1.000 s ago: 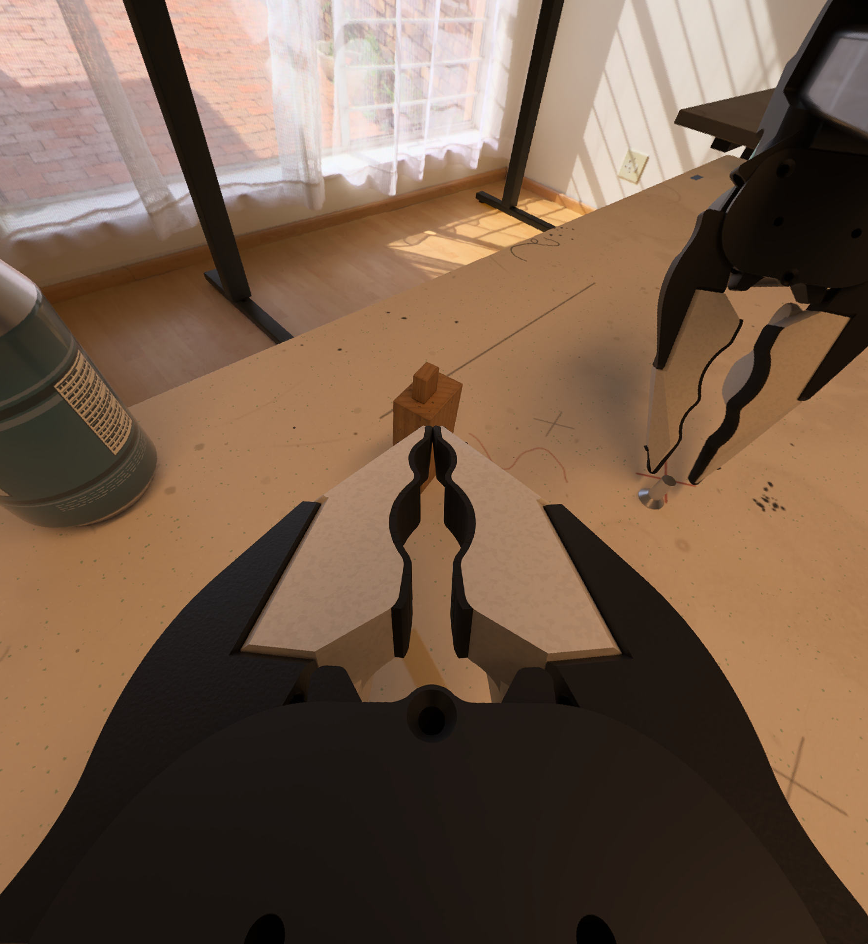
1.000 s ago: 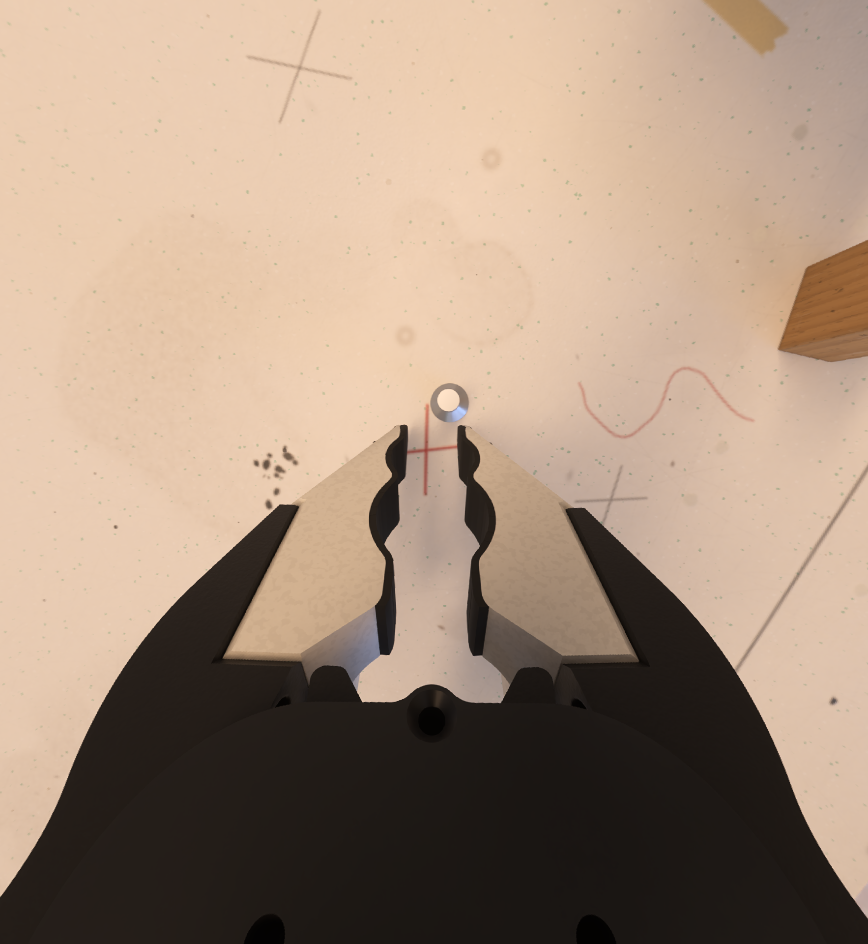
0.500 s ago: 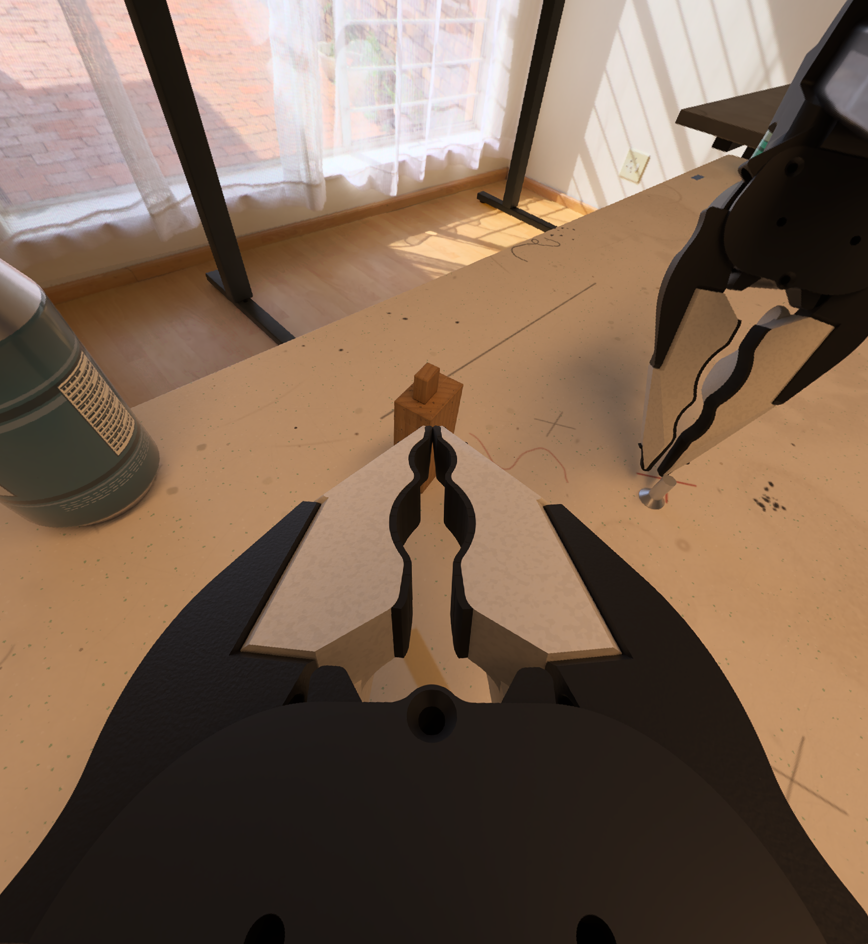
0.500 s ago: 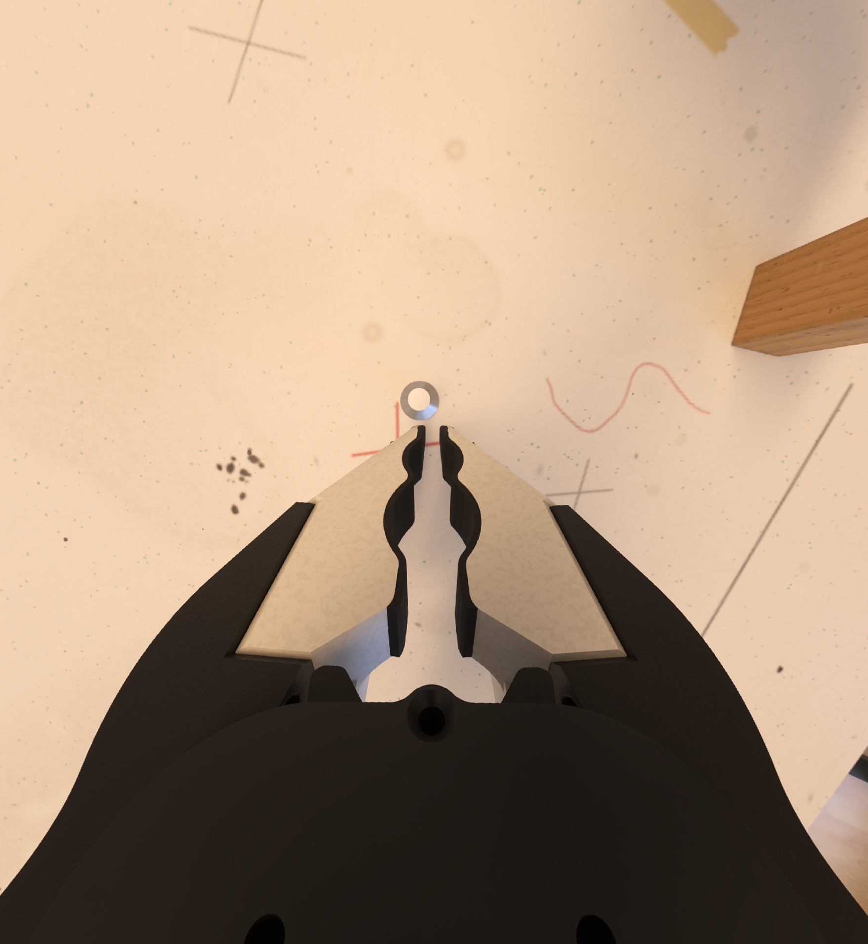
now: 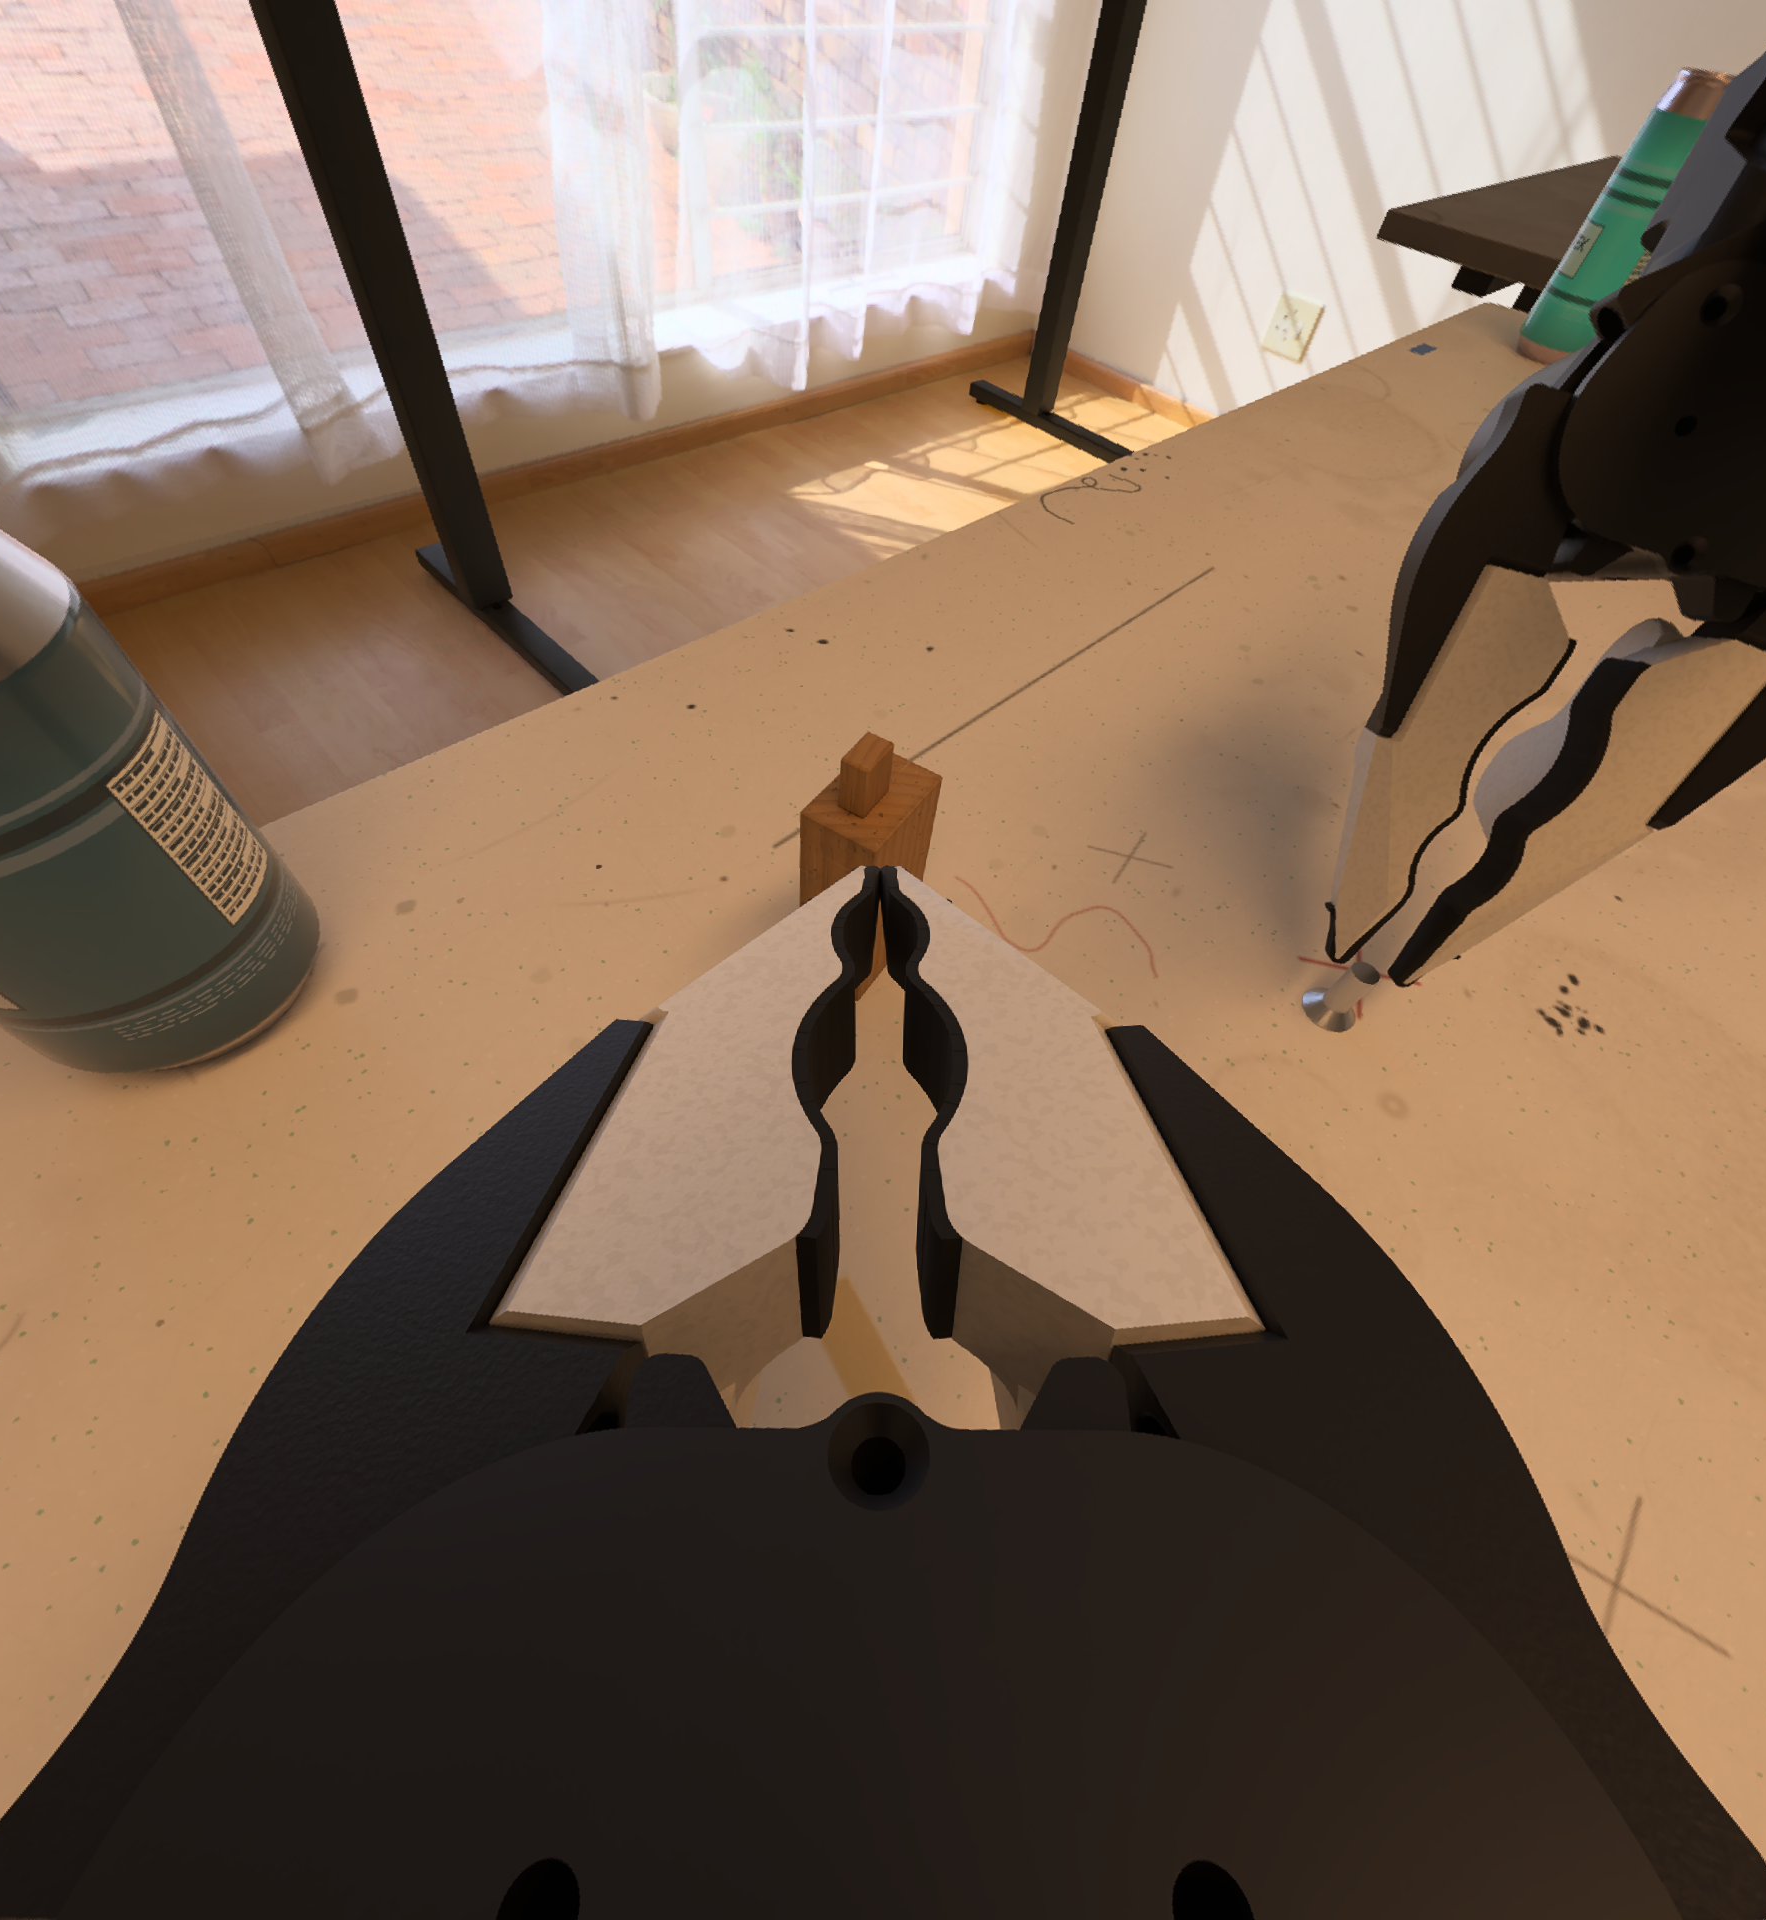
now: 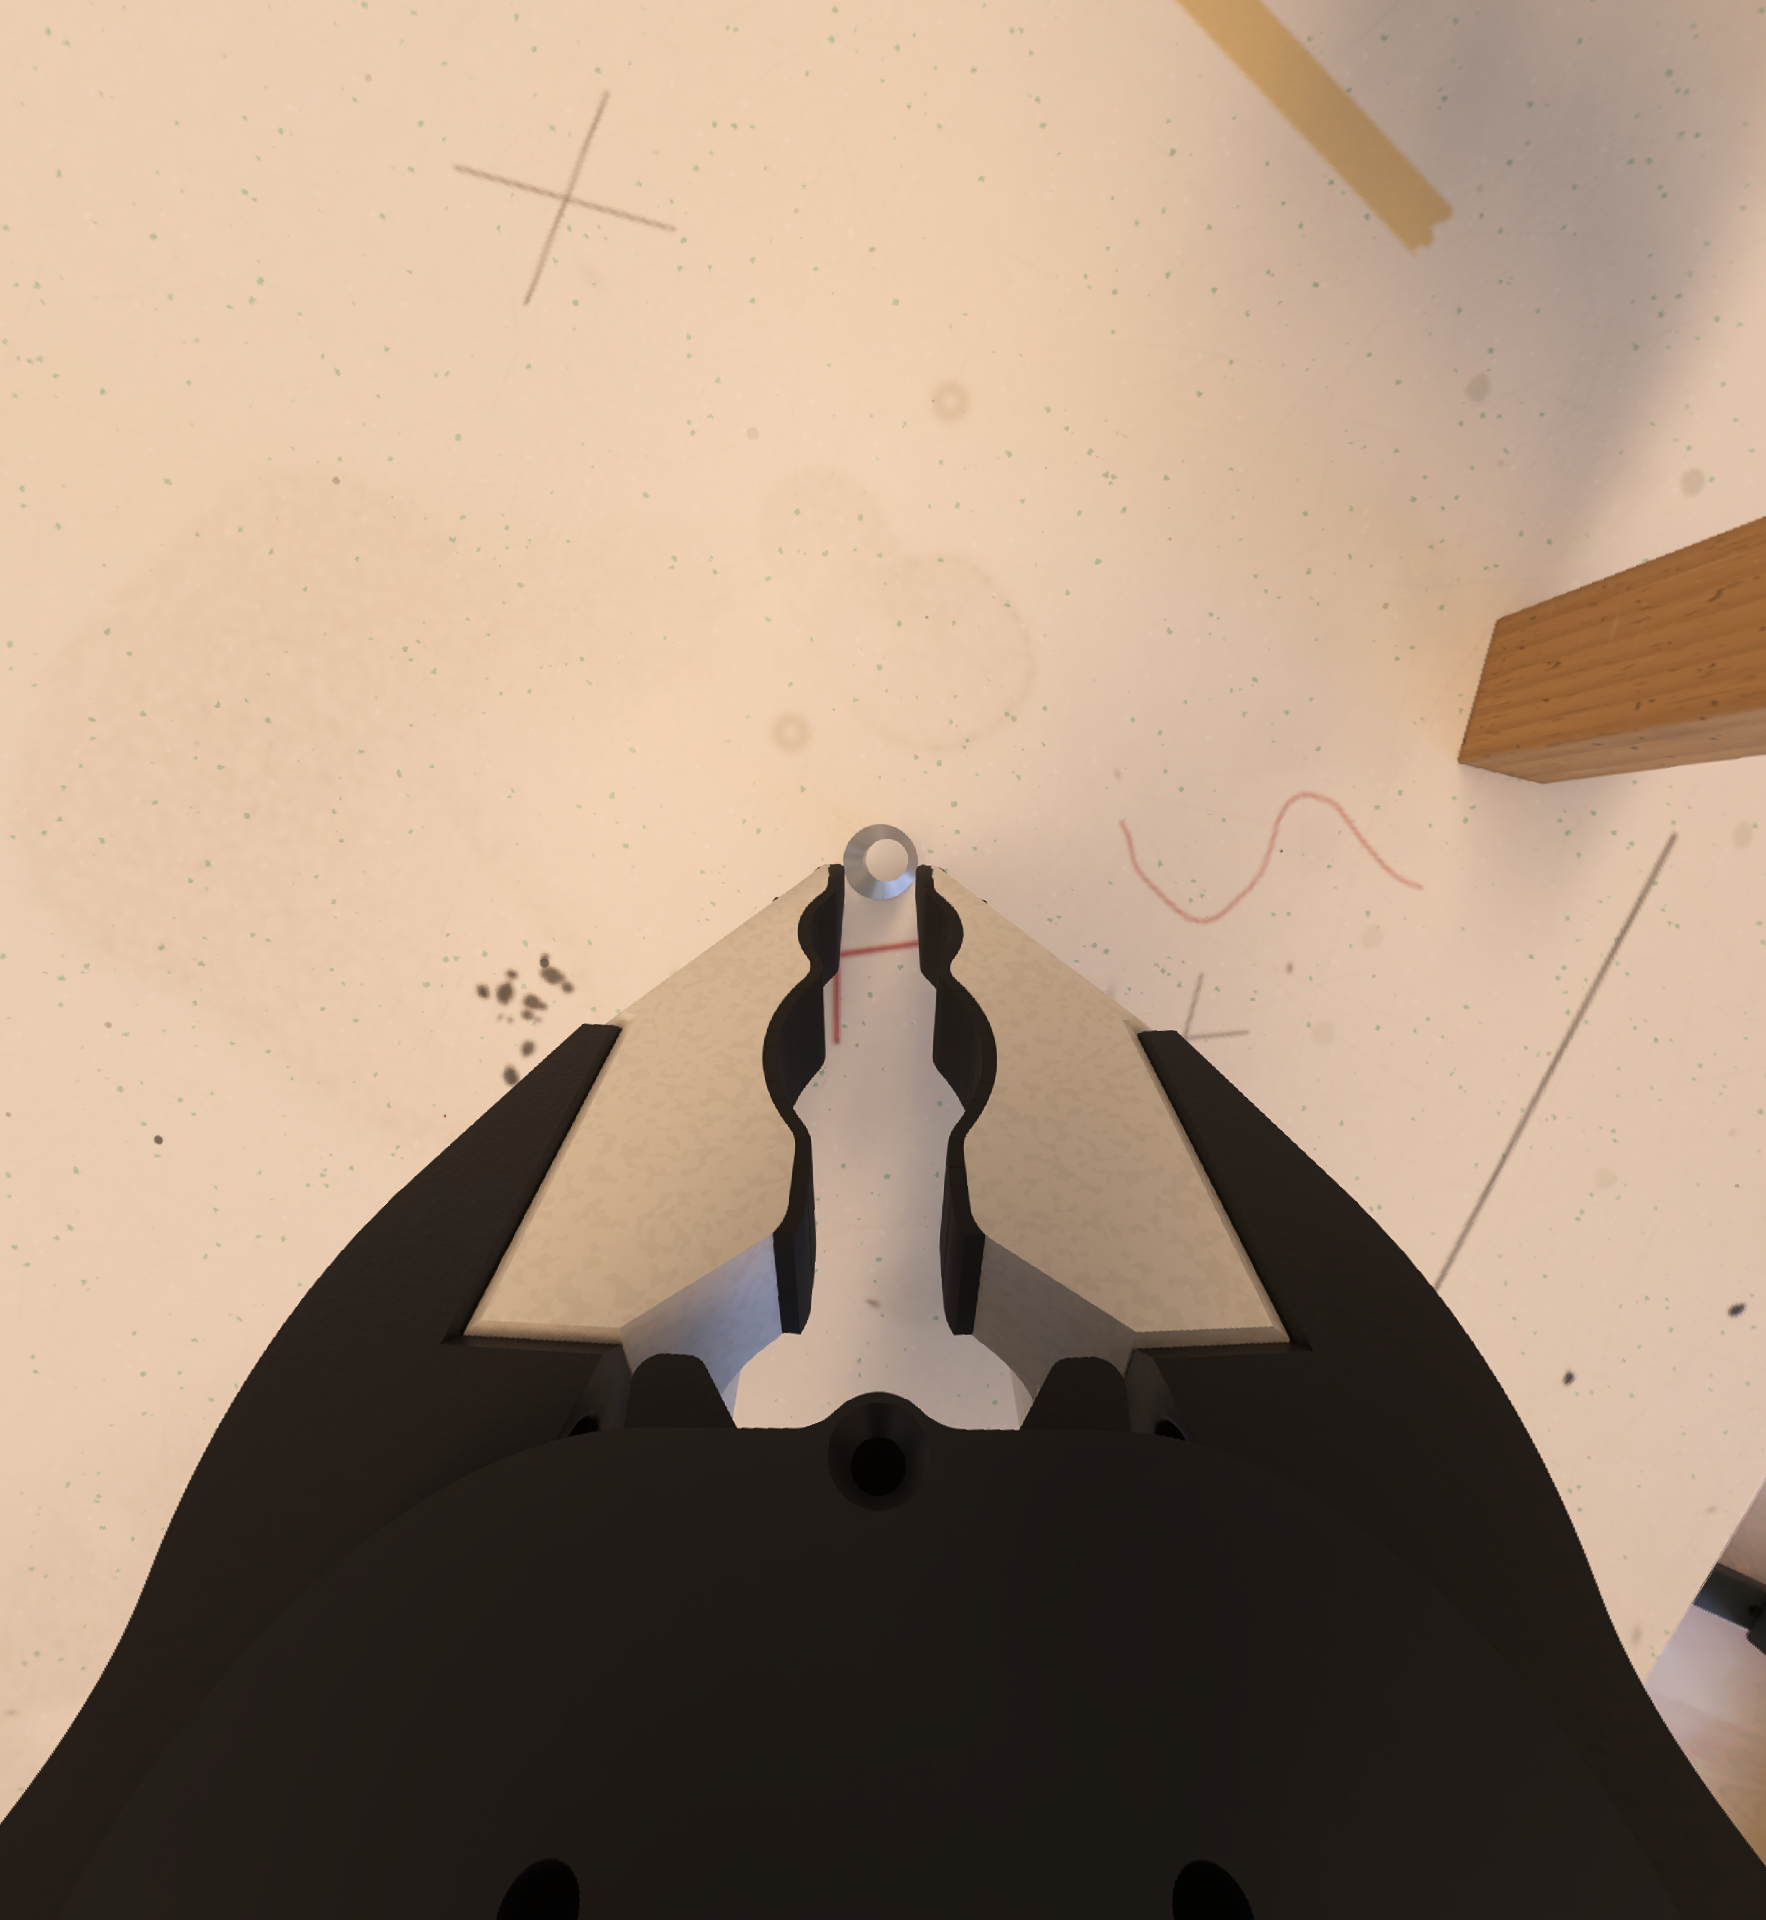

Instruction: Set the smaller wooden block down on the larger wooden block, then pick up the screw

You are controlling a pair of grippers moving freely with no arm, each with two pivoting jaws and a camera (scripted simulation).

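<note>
The smaller wooden block (image 5: 866,779) stands on the larger wooden block (image 5: 894,836) in the middle of the table. My left gripper (image 5: 879,883) is shut and empty, its tips just in front of the larger block. The screw (image 6: 881,862) stands head down on the table, shaft up. My right gripper (image 6: 880,883) points down and is open by a narrow gap, its tips on either side of the screw. In the left wrist view the right gripper (image 5: 1367,961) straddles the screw (image 5: 1334,1006). The larger block (image 6: 1668,665) shows at the right edge of the right wrist view.
A big green can (image 5: 79,831) stands at the left of the table. A slimmer green can (image 5: 1606,229) stands at the far right. The table's far edge (image 5: 650,686) drops to the wooden floor. A pale wood strip (image 6: 1315,114) lies beyond the screw.
My right gripper narrowed to nearly shut behind the screw, then widened again and moved forward, so the screw now sits between its tips. The left gripper and blocks have not moved.
</note>
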